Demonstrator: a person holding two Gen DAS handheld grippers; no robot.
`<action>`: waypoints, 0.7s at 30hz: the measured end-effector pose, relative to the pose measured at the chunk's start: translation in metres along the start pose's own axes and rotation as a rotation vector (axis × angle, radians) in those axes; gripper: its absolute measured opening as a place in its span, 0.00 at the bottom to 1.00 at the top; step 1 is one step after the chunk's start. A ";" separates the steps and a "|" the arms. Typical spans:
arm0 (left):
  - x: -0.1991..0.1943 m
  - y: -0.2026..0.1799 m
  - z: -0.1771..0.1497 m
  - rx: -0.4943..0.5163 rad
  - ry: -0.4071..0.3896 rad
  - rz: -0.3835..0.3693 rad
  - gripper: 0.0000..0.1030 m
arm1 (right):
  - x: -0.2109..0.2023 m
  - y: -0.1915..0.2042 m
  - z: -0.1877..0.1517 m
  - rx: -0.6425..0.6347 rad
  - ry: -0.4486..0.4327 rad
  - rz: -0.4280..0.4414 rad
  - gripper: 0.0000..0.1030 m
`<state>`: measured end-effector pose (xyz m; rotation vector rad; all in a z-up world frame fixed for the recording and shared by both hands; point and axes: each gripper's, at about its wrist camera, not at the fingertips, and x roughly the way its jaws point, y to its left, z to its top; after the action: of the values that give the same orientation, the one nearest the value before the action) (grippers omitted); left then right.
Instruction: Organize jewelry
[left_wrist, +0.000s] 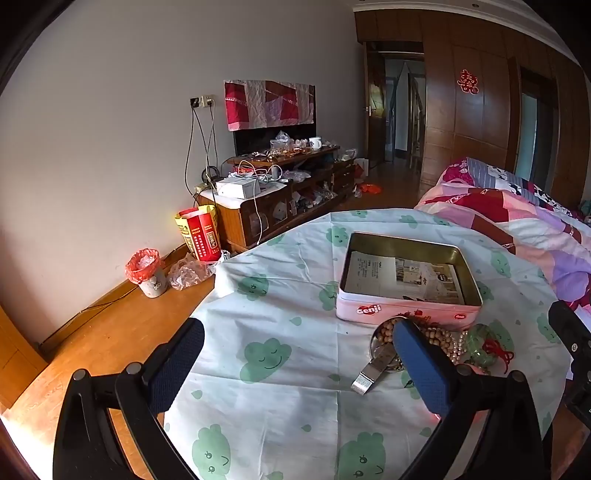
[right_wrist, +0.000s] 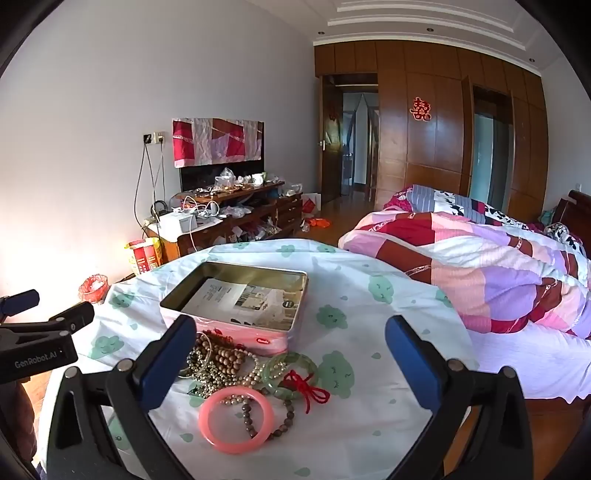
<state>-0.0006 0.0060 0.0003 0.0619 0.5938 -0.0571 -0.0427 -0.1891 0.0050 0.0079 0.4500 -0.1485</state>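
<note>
A round table (right_wrist: 369, 258) is wearing a pale cloth printed with green clouds; an open pink tin (right_wrist: 236, 301) is sitting on it, paper lying inside; just in front, a pink bangle (right_wrist: 236, 419), green bangle (right_wrist: 290, 374), wooden bead strands (right_wrist: 225, 360) and a watch (left_wrist: 376, 363) are lying heaped together.

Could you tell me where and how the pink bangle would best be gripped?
Probably from above, with the right gripper. The pink bangle lies flat, nearest the camera; pinch its near rim, one finger inside the ring, since beads cross its far edge.
</note>
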 end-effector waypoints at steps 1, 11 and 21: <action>0.000 0.000 0.000 0.000 -0.001 0.002 0.99 | 0.001 0.000 0.000 0.000 0.000 0.000 1.00; 0.003 0.000 0.001 0.026 -0.004 0.019 0.99 | 0.002 0.001 -0.001 0.010 -0.001 0.003 1.00; 0.003 -0.003 0.000 0.038 -0.013 0.030 0.99 | 0.003 0.000 -0.001 0.012 0.003 0.003 1.00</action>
<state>0.0015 0.0032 -0.0015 0.1069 0.5788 -0.0400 -0.0407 -0.1891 0.0025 0.0205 0.4518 -0.1477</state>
